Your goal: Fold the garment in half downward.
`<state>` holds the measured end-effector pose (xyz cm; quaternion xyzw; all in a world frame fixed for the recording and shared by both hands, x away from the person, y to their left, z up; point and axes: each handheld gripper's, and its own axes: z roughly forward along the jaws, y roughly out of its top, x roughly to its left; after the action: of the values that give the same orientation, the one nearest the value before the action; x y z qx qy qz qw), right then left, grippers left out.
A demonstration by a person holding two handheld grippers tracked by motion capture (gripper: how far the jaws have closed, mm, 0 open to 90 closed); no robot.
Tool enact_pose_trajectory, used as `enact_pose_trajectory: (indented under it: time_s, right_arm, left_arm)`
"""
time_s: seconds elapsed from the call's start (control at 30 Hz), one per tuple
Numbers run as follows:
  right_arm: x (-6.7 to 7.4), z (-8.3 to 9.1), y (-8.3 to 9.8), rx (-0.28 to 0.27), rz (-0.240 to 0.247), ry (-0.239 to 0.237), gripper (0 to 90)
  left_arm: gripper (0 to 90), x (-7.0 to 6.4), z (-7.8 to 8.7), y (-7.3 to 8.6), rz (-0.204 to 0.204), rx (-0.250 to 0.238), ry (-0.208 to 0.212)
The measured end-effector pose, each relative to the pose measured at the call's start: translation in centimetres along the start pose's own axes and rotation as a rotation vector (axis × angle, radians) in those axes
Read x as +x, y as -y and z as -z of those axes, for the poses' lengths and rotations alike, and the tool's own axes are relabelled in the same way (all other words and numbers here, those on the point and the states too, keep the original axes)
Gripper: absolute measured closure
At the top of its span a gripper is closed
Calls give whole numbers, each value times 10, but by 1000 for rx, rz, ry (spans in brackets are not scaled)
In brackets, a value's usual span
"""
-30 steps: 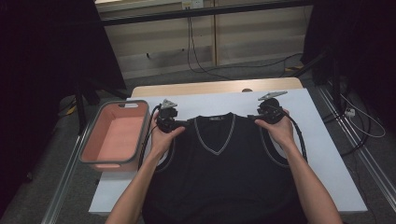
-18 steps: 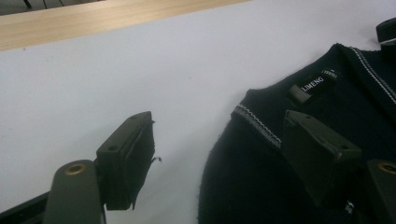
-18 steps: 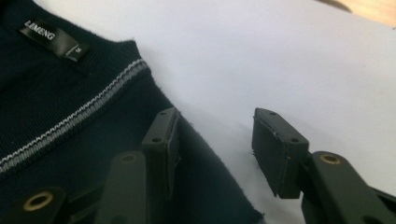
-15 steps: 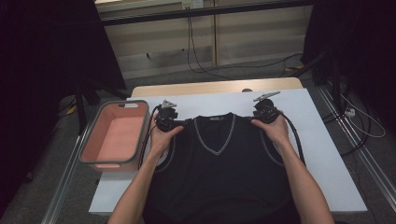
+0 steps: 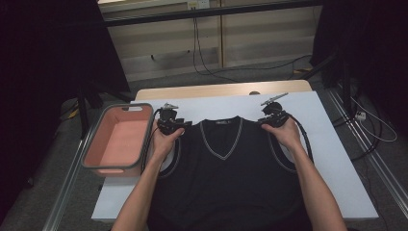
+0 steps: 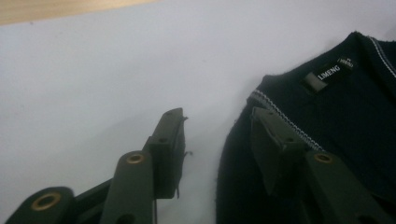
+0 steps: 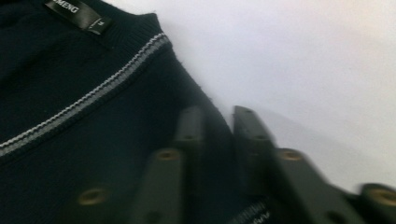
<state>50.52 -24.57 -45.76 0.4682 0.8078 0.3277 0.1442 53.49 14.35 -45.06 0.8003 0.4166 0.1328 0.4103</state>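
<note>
A black V-neck vest (image 5: 226,173) with a grey-white trim lies flat on the white table (image 5: 337,159), collar away from me. My left gripper (image 5: 169,122) sits at the vest's left shoulder. Its jaws (image 6: 217,114) have just been closing and still stand apart, one on the bare table and one over the vest (image 6: 345,121), with the shoulder's edge between them. My right gripper (image 5: 272,116) is at the other shoulder. Its jaws (image 7: 215,114) have just closed and are shut on a fold of the vest (image 7: 70,93).
A pink basket with a grey rim (image 5: 92,144) stands at the table's left edge, close to my left hand. A wooden strip (image 5: 216,90) runs along the far edge. Cables trail on the floor beyond and to the right.
The right gripper has edged slightly inward along the shoulder toward the collar. The left hand has stayed where it was.
</note>
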Motion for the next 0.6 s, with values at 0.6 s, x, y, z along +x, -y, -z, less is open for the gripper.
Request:
enact_pose_trajectory:
  time_s: [0.6]
  right_arm:
    - [-15,8,8,-71,-31,88,880]
  left_arm:
    - [670,-10,-8,1,-81,54,46]
